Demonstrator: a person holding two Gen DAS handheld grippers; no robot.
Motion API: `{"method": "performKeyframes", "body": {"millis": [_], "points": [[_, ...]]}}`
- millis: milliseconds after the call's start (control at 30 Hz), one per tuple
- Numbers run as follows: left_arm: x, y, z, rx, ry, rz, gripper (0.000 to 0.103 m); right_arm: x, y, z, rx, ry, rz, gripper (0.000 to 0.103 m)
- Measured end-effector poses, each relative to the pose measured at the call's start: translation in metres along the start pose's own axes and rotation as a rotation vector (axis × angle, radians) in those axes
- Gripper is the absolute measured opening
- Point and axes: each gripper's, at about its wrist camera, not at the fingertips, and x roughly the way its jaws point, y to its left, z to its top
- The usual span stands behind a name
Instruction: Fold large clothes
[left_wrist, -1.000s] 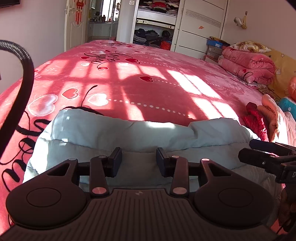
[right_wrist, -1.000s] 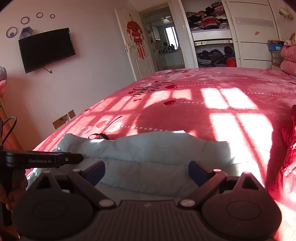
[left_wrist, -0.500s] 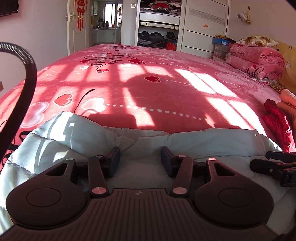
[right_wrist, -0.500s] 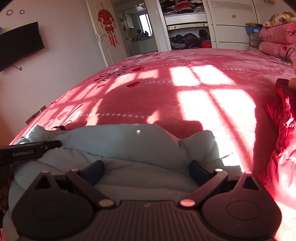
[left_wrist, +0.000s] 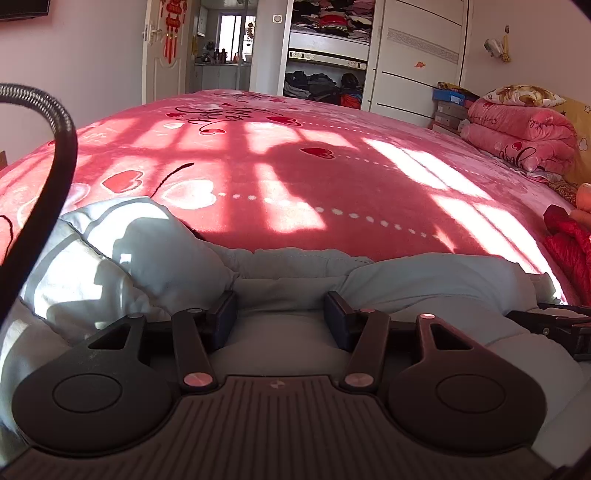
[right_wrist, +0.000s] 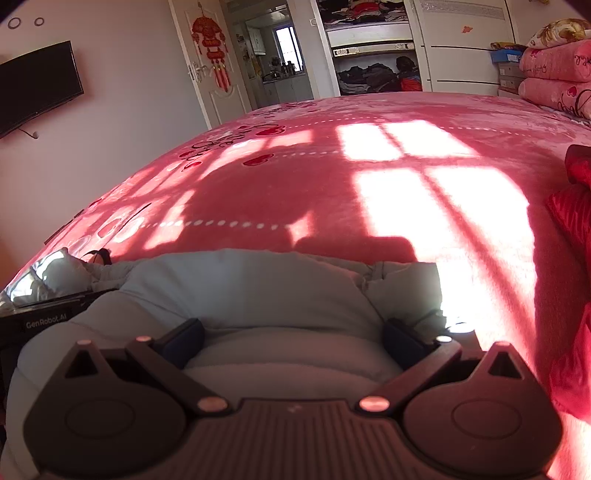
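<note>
A pale blue padded jacket (left_wrist: 424, 280) lies bunched along the near edge of the pink bed (left_wrist: 332, 177). My left gripper (left_wrist: 280, 317) hovers low over its middle, jaws opening. A soft fold lies between the fingers, and the pads do not press on it. In the right wrist view the same jacket (right_wrist: 258, 280) bulges up between the wide fingers of my right gripper (right_wrist: 291, 336). Its jaws are opening too, and the pads stand clear of the cloth. Each gripper shows at the edge of the other's view: the right gripper (left_wrist: 554, 328) and the left gripper (right_wrist: 44, 321).
A red garment (right_wrist: 576, 221) lies at the bed's right side. Folded pink quilts (left_wrist: 517, 136) are stacked at the far right. An open wardrobe (left_wrist: 325, 55) and a door stand beyond the bed, with a TV (right_wrist: 37, 85) on the left wall. A black hose (left_wrist: 55, 147) crosses the left view.
Both grippers have sunk closer to the jacket and their jaws have widened. The jacket's folded edge now lies lower on the bed, its left corner spread into the sunlight.
</note>
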Motion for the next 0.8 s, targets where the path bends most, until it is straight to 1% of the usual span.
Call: {"method": "performKeyframes", "body": {"millis": [100,200,333,400,467,500,567,667,767,800], "points": [[0.001,0.0,0.001,0.008,-0.002,0.002,0.068,0.002,0.002,-0.001,-0.006,-0.01,-0.007,0.103],[0.0,-0.002,0.001,0.014,-0.008,0.006,0.069,0.0,-0.001,-0.001,0.005,-0.02,0.006,0.103],[-0.002,-0.004,0.005,0.028,0.004,0.023,0.07,-0.011,-0.004,0.002,0.028,-0.024,0.013,0.102],[-0.009,-0.01,0.009,0.052,0.007,0.052,0.074,-0.024,-0.008,0.004,0.059,-0.034,0.001,0.102],[-0.022,-0.017,0.012,0.06,-0.009,0.065,0.087,-0.039,-0.015,0.008,0.094,-0.051,-0.013,0.102],[-0.028,-0.019,0.013,0.053,-0.018,0.063,0.089,-0.049,-0.02,0.01,0.113,-0.061,-0.024,0.102],[-0.046,-0.027,0.016,0.034,-0.045,0.025,0.09,-0.068,-0.034,0.014,0.158,-0.075,-0.034,0.102],[-0.069,-0.047,0.019,0.033,-0.077,-0.038,0.09,-0.088,-0.055,0.015,0.228,-0.058,-0.06,0.102],[-0.08,-0.074,0.019,0.065,-0.067,-0.101,0.089,-0.102,-0.07,0.009,0.282,-0.063,-0.099,0.102],[-0.081,-0.082,0.019,0.08,-0.063,-0.11,0.089,-0.106,-0.074,0.006,0.294,-0.066,-0.12,0.102]]}}
